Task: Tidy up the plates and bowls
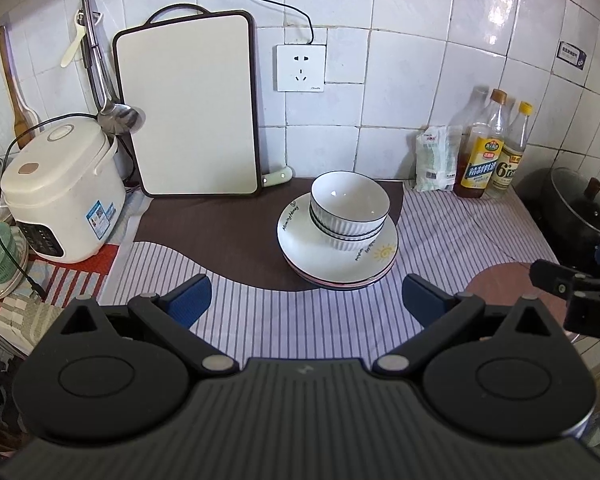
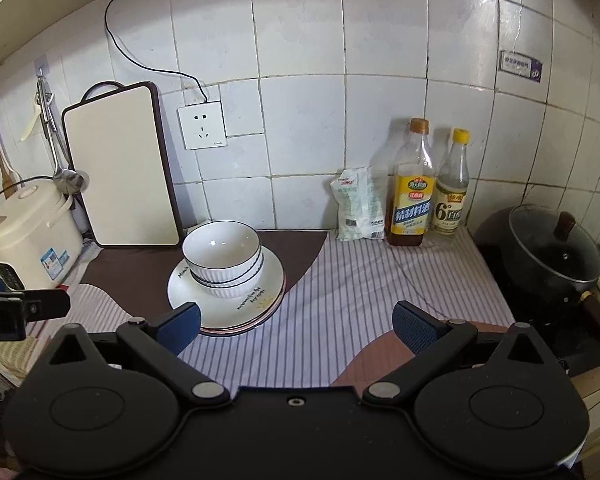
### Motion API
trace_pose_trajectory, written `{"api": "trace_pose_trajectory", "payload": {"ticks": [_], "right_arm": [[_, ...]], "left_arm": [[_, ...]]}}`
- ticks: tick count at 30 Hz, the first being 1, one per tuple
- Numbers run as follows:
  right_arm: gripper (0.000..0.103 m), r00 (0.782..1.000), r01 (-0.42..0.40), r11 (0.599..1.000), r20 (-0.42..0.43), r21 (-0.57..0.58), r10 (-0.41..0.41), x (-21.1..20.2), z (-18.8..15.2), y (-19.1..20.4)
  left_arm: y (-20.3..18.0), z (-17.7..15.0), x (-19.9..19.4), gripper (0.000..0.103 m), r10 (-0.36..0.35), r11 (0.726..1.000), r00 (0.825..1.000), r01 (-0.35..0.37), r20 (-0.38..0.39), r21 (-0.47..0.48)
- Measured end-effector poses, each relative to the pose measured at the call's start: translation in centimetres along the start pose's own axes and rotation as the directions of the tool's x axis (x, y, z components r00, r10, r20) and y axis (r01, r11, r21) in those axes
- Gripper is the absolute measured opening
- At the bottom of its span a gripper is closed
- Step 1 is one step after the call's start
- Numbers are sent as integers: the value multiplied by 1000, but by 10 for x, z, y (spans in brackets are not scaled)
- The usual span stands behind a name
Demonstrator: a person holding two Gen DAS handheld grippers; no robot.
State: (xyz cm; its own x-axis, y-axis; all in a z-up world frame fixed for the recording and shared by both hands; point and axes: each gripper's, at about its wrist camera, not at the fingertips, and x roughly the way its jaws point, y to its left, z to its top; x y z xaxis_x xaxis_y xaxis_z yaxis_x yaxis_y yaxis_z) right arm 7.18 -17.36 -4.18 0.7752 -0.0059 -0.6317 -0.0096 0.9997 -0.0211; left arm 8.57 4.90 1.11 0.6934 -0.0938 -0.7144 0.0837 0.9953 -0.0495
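Note:
White ribbed bowls (image 1: 350, 208) are nested in a stack on a stack of white plates (image 1: 300, 240) with a sun drawing, on the striped cloth. The bowls (image 2: 222, 254) and plates (image 2: 268, 280) also show in the right wrist view. My left gripper (image 1: 306, 300) is open and empty, in front of the plates and apart from them. My right gripper (image 2: 296, 322) is open and empty, to the right front of the plates; its left fingertip (image 2: 180, 326) overlaps the plate rim in view.
A cutting board (image 1: 188, 104) leans on the tiled wall beside a rice cooker (image 1: 60, 196) at left. Two bottles (image 1: 496, 148) and a bag (image 1: 436, 160) stand at back right. A lidded black pot (image 2: 552, 256) sits at far right. A wall socket (image 1: 300, 68) is above.

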Motion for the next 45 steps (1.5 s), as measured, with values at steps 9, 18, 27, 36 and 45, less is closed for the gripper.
{"api": "trace_pose_trajectory", "payload": {"ticks": [9, 18, 27, 36, 45], "right_arm": [[103, 998, 44, 998, 45, -50, -42, -4, -16, 4], [103, 997, 55, 998, 49, -42, -53, -1, -22, 0], [103, 995, 77, 997, 62, -12, -76, 2, -23, -4], [103, 997, 70, 997, 41, -35, -69, 10, -23, 4], [103, 997, 81, 997, 11, -20, -81, 17, -24, 3]], "left_arm": [[-1, -14, 7, 103, -6, 1000, 1000, 6, -1, -7], [-3, -19, 9, 103, 19, 1000, 999, -19, 28, -16], [-3, -24, 17, 103, 42, 999, 999, -42, 29, -24], [-3, -22, 29, 103, -2, 1000, 1000, 2, -17, 6], [-5, -25, 30, 103, 14, 1000, 1000, -14, -7, 4]]}}
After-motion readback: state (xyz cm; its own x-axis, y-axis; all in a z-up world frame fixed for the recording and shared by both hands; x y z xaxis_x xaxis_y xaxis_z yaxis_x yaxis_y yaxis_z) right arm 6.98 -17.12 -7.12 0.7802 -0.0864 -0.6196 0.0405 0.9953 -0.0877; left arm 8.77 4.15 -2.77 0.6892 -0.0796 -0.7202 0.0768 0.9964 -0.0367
